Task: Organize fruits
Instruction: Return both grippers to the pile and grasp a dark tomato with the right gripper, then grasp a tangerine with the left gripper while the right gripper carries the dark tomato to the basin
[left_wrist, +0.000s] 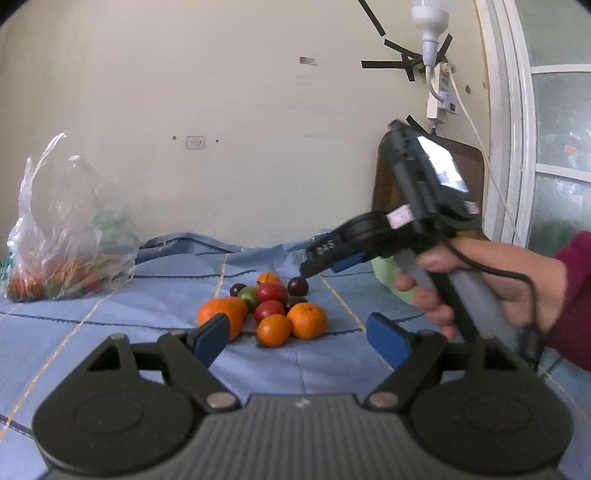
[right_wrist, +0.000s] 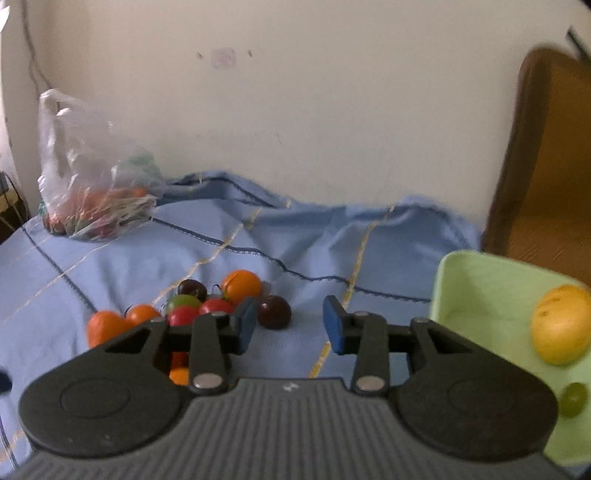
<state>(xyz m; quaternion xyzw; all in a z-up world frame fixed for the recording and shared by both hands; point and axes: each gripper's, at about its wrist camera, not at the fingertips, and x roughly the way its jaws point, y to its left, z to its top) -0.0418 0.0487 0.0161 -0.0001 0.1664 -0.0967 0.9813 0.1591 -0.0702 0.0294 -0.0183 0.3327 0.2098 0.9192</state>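
- Two grippers are at work over the blue cloth (right_wrist: 110, 258); we see our right gripper (right_wrist: 290, 326) part spread and empty, its tips near the dark plum (right_wrist: 274, 312), just left of centre.
- Our left gripper (left_wrist: 301, 338) stands spread wide, empty, before the fruit pile (left_wrist: 271, 308).
- The green tray (right_wrist: 480, 295) at the cloth's right edge holds a yellow fruit (right_wrist: 561, 325) and a green grape (right_wrist: 573, 398).
- No writing reads clearly.
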